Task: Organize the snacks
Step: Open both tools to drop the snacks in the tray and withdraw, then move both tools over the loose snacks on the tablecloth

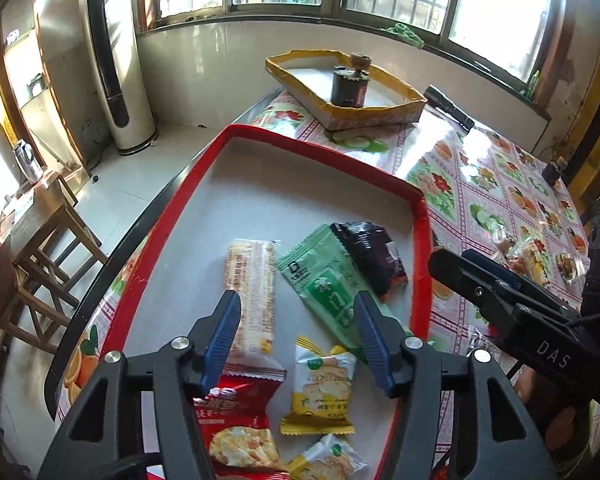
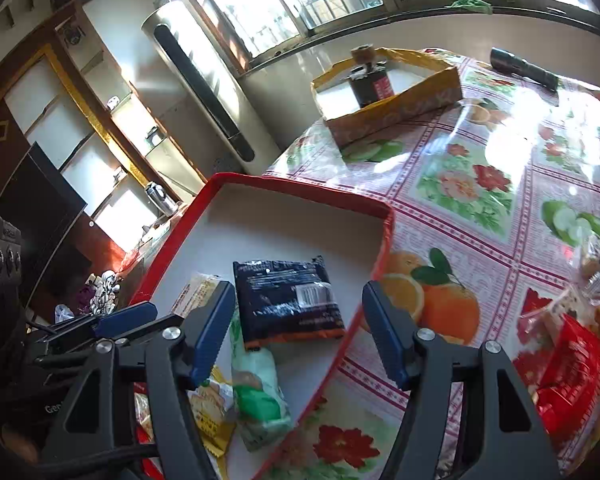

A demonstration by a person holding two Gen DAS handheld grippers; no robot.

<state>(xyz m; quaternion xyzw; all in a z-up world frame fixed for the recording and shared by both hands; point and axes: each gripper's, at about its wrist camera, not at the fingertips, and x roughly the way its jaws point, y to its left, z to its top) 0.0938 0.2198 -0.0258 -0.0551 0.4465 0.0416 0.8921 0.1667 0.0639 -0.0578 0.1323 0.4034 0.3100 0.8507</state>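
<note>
A red-rimmed tray [image 1: 324,152] lies on the flowered tablecloth and holds several snack packs. Among them are a long cream cracker pack [image 1: 252,296], a green pack [image 1: 324,280], a dark purple pack [image 1: 372,252], a yellow-white pack [image 1: 320,388] and a red pack [image 1: 236,428]. My left gripper [image 1: 296,304] hangs open over these packs with nothing pressed between its blue pads. My right gripper [image 2: 298,292] is open above the dark pack [image 2: 288,300] near the tray's right rim [image 2: 384,240], gripping nothing. Loose snacks, one a red pack [image 2: 572,364], lie on the cloth to the right.
At the table's far end a yellow cardboard tray [image 1: 380,114] holds a dark jar [image 1: 348,84], with a black flashlight [image 1: 448,106] beside it. The table's edge runs just left of the red tray. A tall floor fan unit [image 1: 116,60] and a wooden stool [image 1: 40,248] stand beyond.
</note>
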